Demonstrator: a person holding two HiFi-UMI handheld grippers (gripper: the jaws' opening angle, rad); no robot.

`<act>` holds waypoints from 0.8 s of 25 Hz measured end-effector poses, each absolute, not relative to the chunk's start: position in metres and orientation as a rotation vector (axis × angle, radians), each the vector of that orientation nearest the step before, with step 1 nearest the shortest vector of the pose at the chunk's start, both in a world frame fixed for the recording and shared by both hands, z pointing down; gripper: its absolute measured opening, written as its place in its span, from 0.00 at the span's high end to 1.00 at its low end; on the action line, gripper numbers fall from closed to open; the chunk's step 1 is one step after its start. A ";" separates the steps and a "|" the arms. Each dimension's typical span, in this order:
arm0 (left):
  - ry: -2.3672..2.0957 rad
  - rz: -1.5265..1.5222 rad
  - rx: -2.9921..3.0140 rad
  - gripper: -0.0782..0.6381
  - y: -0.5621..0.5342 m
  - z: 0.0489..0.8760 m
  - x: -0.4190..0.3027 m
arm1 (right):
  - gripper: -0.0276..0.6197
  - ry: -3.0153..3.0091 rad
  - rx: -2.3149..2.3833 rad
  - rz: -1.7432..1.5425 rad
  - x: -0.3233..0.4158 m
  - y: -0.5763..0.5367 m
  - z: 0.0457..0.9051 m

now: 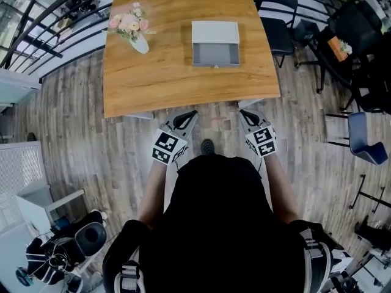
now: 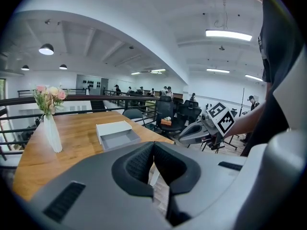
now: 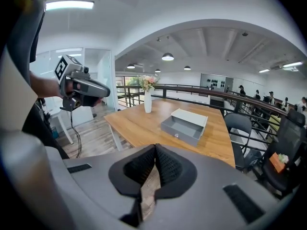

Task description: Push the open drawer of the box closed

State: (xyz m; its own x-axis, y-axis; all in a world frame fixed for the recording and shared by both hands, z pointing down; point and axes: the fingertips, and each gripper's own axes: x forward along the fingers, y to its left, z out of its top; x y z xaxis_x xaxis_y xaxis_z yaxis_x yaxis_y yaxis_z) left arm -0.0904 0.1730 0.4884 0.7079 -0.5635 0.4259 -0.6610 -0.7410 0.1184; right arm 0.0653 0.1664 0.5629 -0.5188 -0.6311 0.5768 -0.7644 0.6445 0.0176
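Observation:
A white box lies mid-table with its grey drawer pulled open toward me, a small knob on the drawer's front. The box also shows in the left gripper view and the box in the right gripper view, drawer open. My left gripper and right gripper hover over the floor just short of the table's near edge, well apart from the box. Both are shut with nothing held: left gripper, right gripper.
The wooden table carries a white vase of pink flowers at the far left. Black chairs stand to the right, and a blue chair further right. A railing runs along the left. White furniture stands at my left.

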 end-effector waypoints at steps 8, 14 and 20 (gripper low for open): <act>-0.984 0.512 2.646 0.86 0.163 0.496 -0.109 | 0.93 -2.317 1.088 0.328 0.043 0.155 0.573; -0.990 0.499 2.635 0.86 0.163 0.498 -0.113 | 0.93 -2.305 1.084 0.335 0.043 0.154 0.577; -1.016 0.500 2.619 0.86 0.157 0.501 -0.114 | 0.93 -2.310 1.090 0.361 0.047 0.144 0.578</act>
State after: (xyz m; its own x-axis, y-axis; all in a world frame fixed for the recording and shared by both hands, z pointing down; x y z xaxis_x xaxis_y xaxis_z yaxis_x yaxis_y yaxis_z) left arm -0.1143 0.1567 0.5006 0.6915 -0.5905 0.4161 -0.6900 -0.7104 0.1387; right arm 0.0471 0.1437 0.5784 -0.5166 -0.6240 0.5863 -0.7732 0.6341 -0.0064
